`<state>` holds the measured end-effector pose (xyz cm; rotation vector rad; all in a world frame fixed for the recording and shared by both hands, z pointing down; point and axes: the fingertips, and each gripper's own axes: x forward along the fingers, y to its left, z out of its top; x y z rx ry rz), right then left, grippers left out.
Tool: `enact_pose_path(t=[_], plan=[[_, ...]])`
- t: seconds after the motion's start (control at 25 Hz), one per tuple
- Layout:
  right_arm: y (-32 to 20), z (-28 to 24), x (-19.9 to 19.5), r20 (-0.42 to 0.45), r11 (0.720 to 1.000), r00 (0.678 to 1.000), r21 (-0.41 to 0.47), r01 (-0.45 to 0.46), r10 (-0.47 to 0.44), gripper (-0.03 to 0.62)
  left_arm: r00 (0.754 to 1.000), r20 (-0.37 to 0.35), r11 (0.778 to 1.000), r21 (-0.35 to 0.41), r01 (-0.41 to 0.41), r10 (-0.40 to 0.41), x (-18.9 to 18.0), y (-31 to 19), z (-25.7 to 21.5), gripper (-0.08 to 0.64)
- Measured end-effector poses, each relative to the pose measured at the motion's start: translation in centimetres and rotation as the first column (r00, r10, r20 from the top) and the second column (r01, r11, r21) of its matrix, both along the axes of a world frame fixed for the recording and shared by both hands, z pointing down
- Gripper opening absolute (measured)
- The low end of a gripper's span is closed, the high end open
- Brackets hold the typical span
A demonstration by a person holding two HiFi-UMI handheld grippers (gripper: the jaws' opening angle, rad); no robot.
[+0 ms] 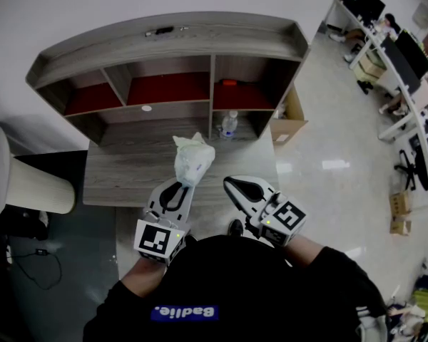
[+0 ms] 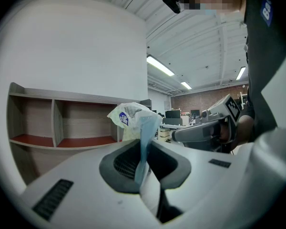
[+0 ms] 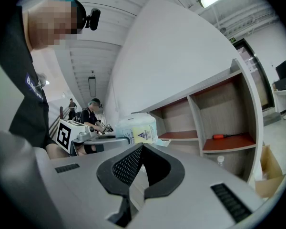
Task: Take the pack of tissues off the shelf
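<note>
A: Biggest item?
B: A wooden shelf (image 1: 164, 41) with red-floored compartments is seen at the back of a grey desk (image 1: 128, 169).
A: Grippers?
B: The left gripper (image 1: 178, 187) is raised over the desk, its fingers clamped on a fold of the wrapper of the pack of tissues (image 1: 192, 157). The right gripper (image 1: 235, 185) is held just beside it. Its fingers are pressed together and nothing is pinched.
A: Pack location?
B: It is held clear of the shelf, above the desk, sticking up from the left jaws.
A: Small stuff?
B: A water bottle (image 1: 229, 124) is stood in the lower right compartment. A red-handled screwdriver (image 1: 230, 83) is laid on the board above it.
</note>
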<state>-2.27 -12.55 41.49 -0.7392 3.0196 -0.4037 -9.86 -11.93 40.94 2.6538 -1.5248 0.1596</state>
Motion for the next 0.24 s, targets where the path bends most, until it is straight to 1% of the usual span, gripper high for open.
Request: enact_pose_path(t=[0.24], plan=[[0.06,-0.06,0.15,-0.001,1.0,1.0,0.002,0.0,0.0,0.026,1.0,0.001,1.0,0.02,0.001,-0.001,0.19,-0.09,-0.47,0.037]])
